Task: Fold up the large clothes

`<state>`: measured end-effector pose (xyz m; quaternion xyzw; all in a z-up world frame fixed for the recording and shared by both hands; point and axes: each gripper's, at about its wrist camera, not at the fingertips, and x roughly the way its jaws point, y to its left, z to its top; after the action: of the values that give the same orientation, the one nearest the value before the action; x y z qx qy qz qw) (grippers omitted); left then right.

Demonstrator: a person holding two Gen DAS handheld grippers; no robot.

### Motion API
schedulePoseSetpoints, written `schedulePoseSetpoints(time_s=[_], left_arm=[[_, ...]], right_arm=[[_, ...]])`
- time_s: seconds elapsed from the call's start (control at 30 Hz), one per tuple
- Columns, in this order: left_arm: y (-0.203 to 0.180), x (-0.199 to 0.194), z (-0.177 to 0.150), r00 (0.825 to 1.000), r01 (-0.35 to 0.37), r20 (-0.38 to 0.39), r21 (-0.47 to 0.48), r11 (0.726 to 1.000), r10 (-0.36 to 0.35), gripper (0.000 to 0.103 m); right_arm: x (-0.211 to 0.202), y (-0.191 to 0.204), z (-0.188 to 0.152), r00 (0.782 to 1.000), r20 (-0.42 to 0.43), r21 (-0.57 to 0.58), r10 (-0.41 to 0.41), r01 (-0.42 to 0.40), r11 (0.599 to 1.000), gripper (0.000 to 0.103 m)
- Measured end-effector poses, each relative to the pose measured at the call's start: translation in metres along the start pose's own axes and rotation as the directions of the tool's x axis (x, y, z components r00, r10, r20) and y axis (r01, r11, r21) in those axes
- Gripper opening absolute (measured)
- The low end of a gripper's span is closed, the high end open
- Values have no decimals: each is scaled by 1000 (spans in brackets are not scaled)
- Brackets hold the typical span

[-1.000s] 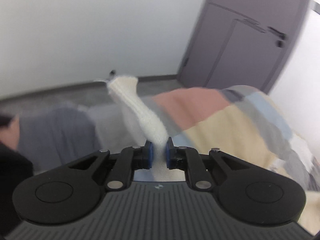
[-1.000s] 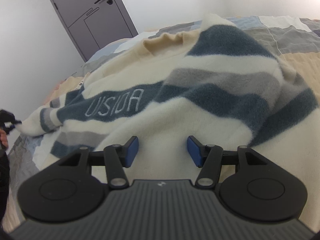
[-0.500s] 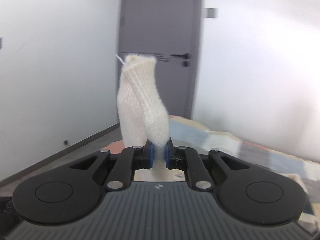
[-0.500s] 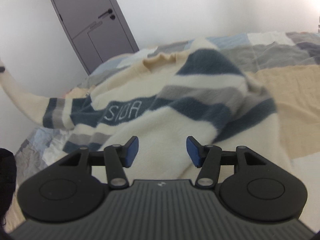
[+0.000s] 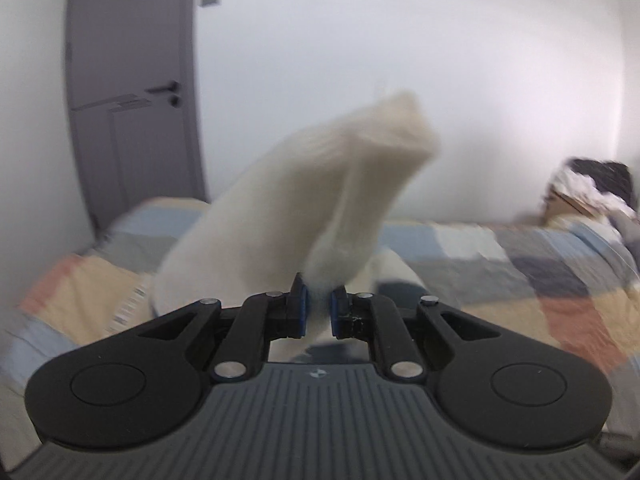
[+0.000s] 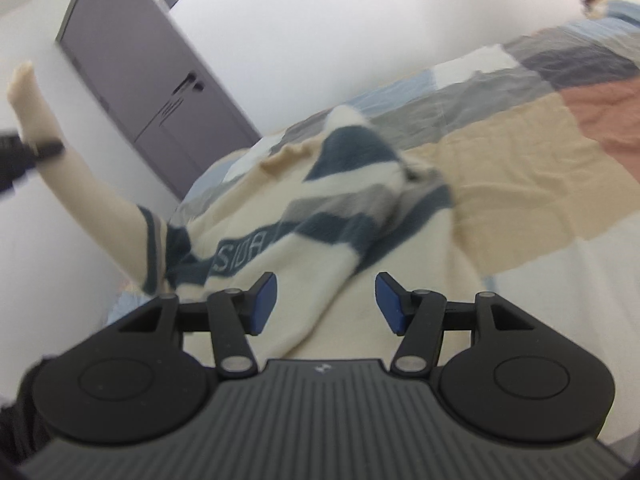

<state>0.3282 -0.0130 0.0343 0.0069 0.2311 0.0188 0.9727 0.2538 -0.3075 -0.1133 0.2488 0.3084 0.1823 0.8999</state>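
Between left tongs: cream sleeve pinched; right tongs agape above sweater.

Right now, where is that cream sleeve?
The cream sleeve is pinched in the left gripper, lifted off the patchwork bed, stretching left from the striped sweater.

Left gripper: matte black, two round lobed housings with recessed discs, ribbed dark-grey body bearing a small pale logo. Silver pivot screws on jointed black linkages. Blue pads on the fingertips.

Right gripper: same build, black linkages, silver screws, ribbed grey body with logo. Blue pads angled at the tips.
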Motion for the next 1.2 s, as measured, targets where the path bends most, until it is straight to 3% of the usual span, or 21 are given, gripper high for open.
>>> schedulePoseSetpoints(time_s=[0.1, 0.27, 0.43, 0.57, 0.63, 0.73, 0.77, 0.83, 1.0, 1.1, 1.2], left_arm=[[-48, 8, -64, 997, 42, -70, -13, 999, -43, 13], [-67, 32, -148, 982, 61, -174, -69, 996, -72, 13], [-74, 59, -190, 968, 70, -235, -79, 994, -86, 13], [-60, 60, -186, 955, 117, -258, -114, 987, -143, 14], [-50, 40, -178, 950, 132, -264, -143, 981, -166, 18], [-38, 23, -170, 929, 170, -293, -206, 964, -227, 50], [-33, 16, -168, 918, 191, -302, -233, 954, -258, 69], [-23, -3, -167, 905, 242, -285, -263, 934, -315, 73], [6, -45, -167, 914, 249, -250, -280, 927, -321, 74], [30, -59, -172, 943, 188, -214, -284, 940, -253, 74], [51, -57, -181, 957, 139, -209, -278, 950, -201, 74]], right_arm=[[-7, -19, 2, 999, 3, 37, -32, 32, 999, 58], [-16, -51, 4, 999, 11, 146, -52, 50, 988, 58], [-16, -55, 2, 999, 17, 168, -34, 31, 985, 58], [-13, -49, 2, 999, 21, 135, -39, 36, 990, 58], [-11, -47, 3, 999, 22, 131, -39, 36, 991, 58], [-7, -42, 2, 999, 26, 114, -34, 31, 993, 58], [-5, -39, 2, 999, 24, 107, -31, 28, 994, 58], [-2, -32, 0, 1000, 18, 87, -20, 18, 996, 58], [13, -14, -6, 1000, -18, 34, -11, 11, 999, 59], [23, -6, -11, 999, -47, 12, -17, 18, 1000, 69], [34, -3, -15, 996, -80, 9, -44, 45, 999, 71]])
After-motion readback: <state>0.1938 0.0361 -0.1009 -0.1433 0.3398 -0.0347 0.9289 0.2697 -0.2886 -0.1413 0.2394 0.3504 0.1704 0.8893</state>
